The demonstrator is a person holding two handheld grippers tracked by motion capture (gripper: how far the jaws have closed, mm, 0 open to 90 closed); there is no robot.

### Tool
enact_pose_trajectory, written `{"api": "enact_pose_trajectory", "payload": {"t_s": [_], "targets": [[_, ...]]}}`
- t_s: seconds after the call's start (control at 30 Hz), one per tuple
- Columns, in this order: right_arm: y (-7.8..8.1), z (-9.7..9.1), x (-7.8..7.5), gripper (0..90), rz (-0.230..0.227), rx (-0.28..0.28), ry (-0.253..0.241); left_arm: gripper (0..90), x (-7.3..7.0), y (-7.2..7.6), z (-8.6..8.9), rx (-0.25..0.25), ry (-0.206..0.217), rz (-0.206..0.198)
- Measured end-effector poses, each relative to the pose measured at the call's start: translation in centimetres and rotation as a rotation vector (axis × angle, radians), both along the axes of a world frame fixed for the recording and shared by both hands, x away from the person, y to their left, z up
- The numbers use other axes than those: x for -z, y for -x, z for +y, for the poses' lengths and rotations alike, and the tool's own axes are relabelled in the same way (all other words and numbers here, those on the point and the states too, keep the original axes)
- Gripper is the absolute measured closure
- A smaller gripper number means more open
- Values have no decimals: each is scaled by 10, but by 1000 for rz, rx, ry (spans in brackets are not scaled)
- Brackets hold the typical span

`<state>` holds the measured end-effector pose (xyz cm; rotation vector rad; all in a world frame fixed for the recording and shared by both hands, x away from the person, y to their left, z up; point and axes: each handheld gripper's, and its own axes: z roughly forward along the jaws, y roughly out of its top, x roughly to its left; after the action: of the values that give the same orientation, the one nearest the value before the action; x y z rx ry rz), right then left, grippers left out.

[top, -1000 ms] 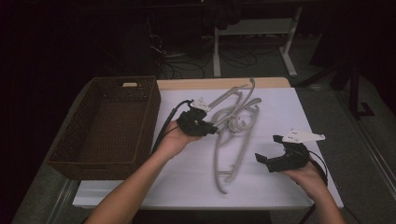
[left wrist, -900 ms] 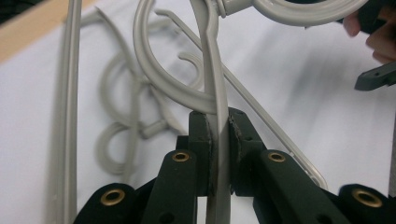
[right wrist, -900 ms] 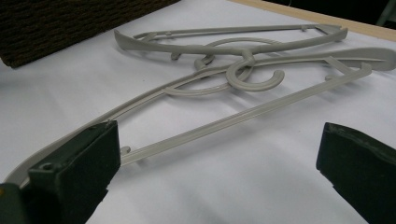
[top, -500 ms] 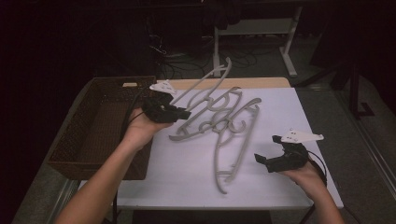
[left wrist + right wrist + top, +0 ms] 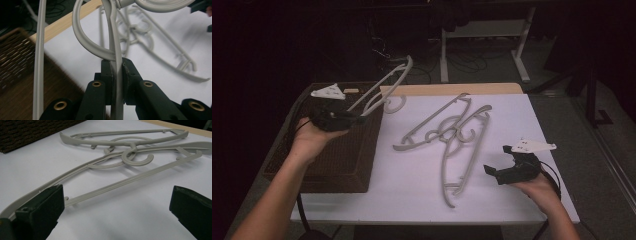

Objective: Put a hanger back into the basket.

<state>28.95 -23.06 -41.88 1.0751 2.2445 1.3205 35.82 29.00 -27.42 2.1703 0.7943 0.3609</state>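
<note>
Hanger (image 5: 115,50) clamped in left tool (image 5: 116,72), lifted over basket (image 5: 339,160).

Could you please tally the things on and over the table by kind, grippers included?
Grey plastic hangers: 3, one held in the left gripper over the basket, two lying crossed on the white table.
Woven brown basket: 1.
Black grippers: 2, left gripper, right gripper.
Total: 6.
</note>
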Motion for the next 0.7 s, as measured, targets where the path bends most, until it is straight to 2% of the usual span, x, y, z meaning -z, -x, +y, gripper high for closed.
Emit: {"api": "enact_pose_trajectory", "payload": {"t_s": [0.03, 0.27, 0.43, 0.7], "targets": [[0, 0, 0, 0, 0, 0, 0, 819, 0, 0, 0, 0, 0, 0], [0, 1, 1, 0, 3, 4, 2, 818, 11, 5, 46, -61, 1, 10], [-1, 1, 1, 0, 6, 5, 4, 818, 22, 9, 72, -90, 3, 28], [-2, 3, 2, 0, 9, 5, 8, 818, 37, 14, 91, -106, -3, 63]]}}
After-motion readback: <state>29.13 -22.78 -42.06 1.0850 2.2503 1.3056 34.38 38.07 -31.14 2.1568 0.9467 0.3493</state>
